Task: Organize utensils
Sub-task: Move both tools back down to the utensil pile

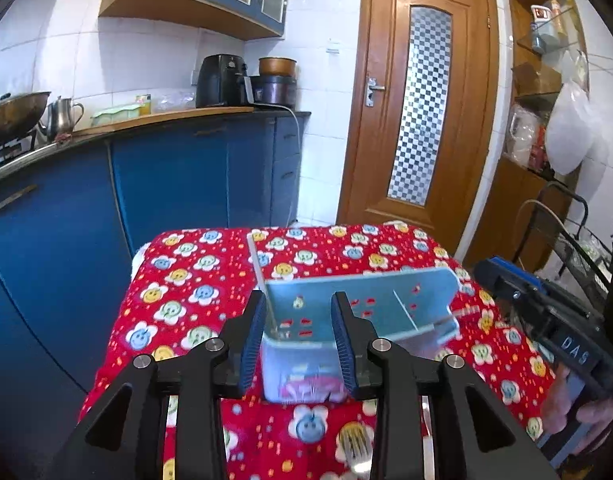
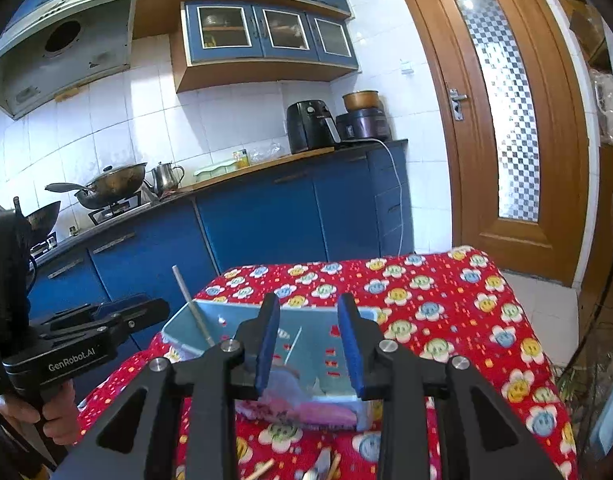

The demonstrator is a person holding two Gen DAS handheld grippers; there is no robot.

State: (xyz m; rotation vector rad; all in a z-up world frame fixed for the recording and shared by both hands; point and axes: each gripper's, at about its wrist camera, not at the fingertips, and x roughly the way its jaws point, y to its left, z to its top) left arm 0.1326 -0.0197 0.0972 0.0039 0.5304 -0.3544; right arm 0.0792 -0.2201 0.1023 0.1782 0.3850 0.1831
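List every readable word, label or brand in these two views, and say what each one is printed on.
"GenRobot.AI": white print on the black body of the left claw, seen from the right wrist.
"DAS": white letters on the black body of the right claw, seen from the left wrist; possibly cut off.
Air fryer: small front marking, too blurred to read.
Yellow jar on the counter: label too small to read.
Blue utensil box: no text, only slots.

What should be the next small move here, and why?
Probably lower one gripper toward the loose utensils near the front edge of the cloth: a fork lies there, outside the blue basket. Both the left gripper and the right gripper are open and hold nothing.
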